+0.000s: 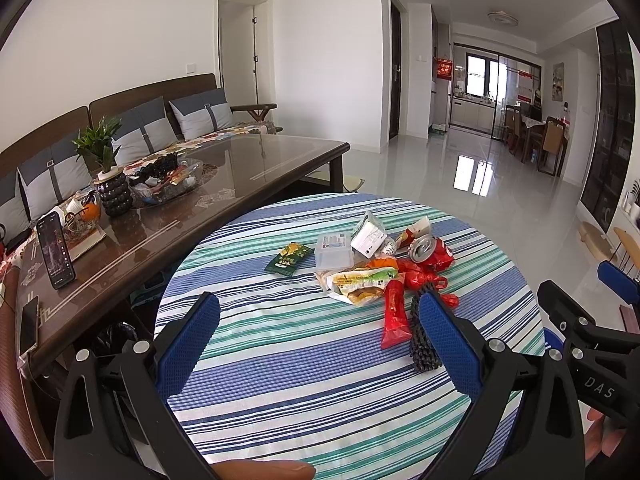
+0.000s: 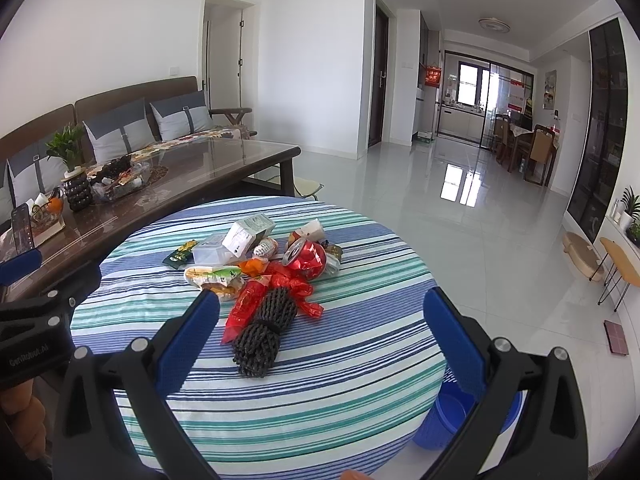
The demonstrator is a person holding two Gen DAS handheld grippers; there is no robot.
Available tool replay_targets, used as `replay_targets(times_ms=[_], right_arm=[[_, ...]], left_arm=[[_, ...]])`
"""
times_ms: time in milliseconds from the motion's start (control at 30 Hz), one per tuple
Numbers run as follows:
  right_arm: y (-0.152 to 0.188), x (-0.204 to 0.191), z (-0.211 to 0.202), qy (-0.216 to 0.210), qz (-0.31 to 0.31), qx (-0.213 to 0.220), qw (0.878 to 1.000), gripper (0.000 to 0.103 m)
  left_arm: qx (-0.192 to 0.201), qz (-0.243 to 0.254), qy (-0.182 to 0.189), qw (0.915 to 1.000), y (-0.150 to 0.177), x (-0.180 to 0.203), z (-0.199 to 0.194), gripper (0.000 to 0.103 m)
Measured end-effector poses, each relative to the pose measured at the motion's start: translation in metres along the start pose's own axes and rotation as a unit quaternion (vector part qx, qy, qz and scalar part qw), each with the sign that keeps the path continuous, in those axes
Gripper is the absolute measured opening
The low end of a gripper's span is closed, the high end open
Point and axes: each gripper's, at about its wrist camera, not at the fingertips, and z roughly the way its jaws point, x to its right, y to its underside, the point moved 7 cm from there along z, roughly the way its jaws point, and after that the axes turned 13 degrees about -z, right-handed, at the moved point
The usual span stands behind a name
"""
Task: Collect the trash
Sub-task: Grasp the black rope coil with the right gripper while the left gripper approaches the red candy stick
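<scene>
Both tools are released and empty: the left tool (image 1: 320, 320) and right tool (image 2: 322, 320) hover above the near edge of the round striped worktop (image 2: 360, 400). The trash pile (image 1: 376, 264) lies toward the far edge: a crushed red can (image 2: 306, 258), red wrapper (image 2: 246, 310), black netting bundle (image 2: 262, 330), clear box (image 1: 333, 255). A blue bin (image 2: 452, 416), apparently on the floor, sits beside the worktop's right edge.

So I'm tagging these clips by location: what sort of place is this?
Most likely a home living room: a sofa with cushions behind a coffee table, and a dining area with chairs beyond. The trash sits on a round striped table.
</scene>
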Motion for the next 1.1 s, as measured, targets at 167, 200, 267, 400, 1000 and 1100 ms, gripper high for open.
replay_targets(times_ms=[167, 200, 267, 400, 1000, 1100], right_arm=[[0.001, 0.0, 0.0, 0.0, 0.0, -0.001, 1.0, 0.098], [0.0, 0.0, 0.0, 0.0, 0.0, 0.0, 1.0, 0.098], [0.002, 0.002, 0.001, 0.001, 0.001, -0.002, 1.0, 0.098], [0.013, 0.01, 0.011, 0.011, -0.001, -0.008, 1.0, 0.098], [0.063, -0.042, 0.112, -0.217, 0.072, -0.135, 0.964, 0.085], [0.061, -0.057, 0.126, -0.231, 0.067, -0.145, 0.96, 0.085]], left_arm=[[-0.004, 0.002, -0.001, 1.0, 0.001, 0.001, 0.004, 0.099], [-0.006, 0.002, -0.002, 1.0, 0.002, 0.001, 0.005, 0.099], [-0.013, 0.004, -0.002, 0.9999, 0.004, -0.001, 0.01, 0.099], [-0.069, -0.009, 0.0, 0.9976, 0.022, -0.013, 0.042, 0.099], [-0.187, 0.007, -0.037, 0.9816, 0.091, -0.049, 0.164, 0.099], [-0.194, 0.014, -0.04, 0.9801, 0.095, -0.049, 0.175, 0.099]])
